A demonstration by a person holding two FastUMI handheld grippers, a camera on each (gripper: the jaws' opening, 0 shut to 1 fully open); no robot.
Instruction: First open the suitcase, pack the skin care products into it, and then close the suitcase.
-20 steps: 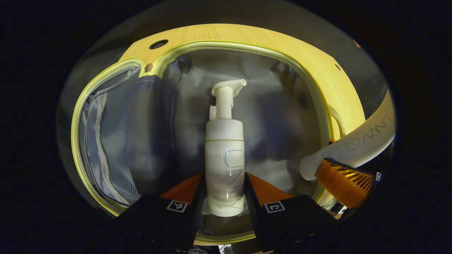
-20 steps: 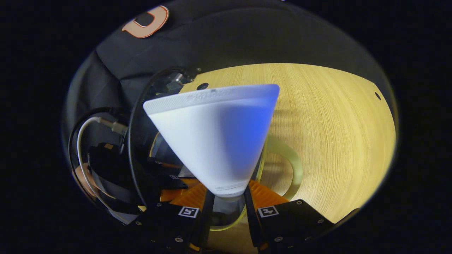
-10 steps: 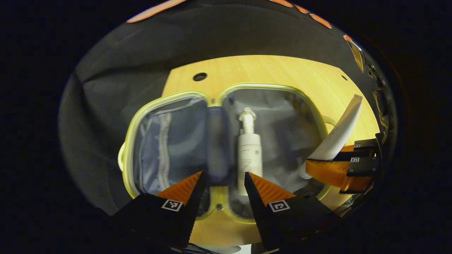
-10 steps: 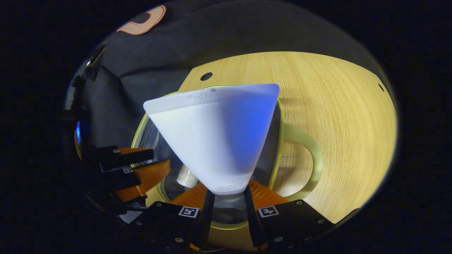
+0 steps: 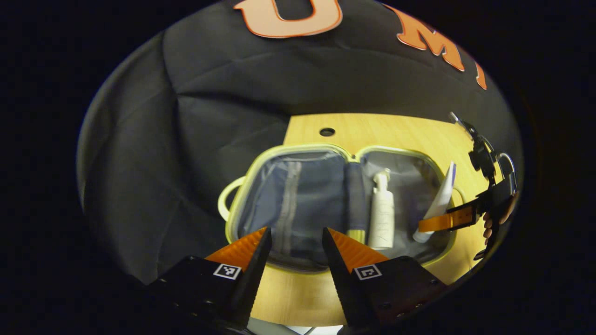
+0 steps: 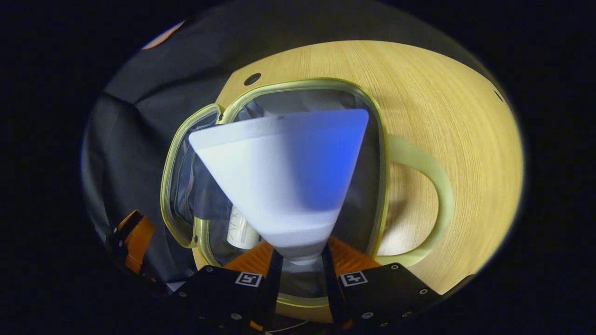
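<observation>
Jaws: left gripper (image 5: 292, 242) stands apart, empty; right gripper (image 6: 300, 257) is clamped on the tube (image 6: 284, 177) near its cap end, centre frame, above the open suitcase (image 6: 382, 153). Tube judged light, soft, squeezable; holding near the stiff cap end suits. Pump bottle (image 5: 382, 216) lies inside.

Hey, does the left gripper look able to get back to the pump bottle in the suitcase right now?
Probably yes. The left gripper is open, and the pump bottle lies uncovered in the open suitcase. The right gripper with its tube sits beside it.
</observation>
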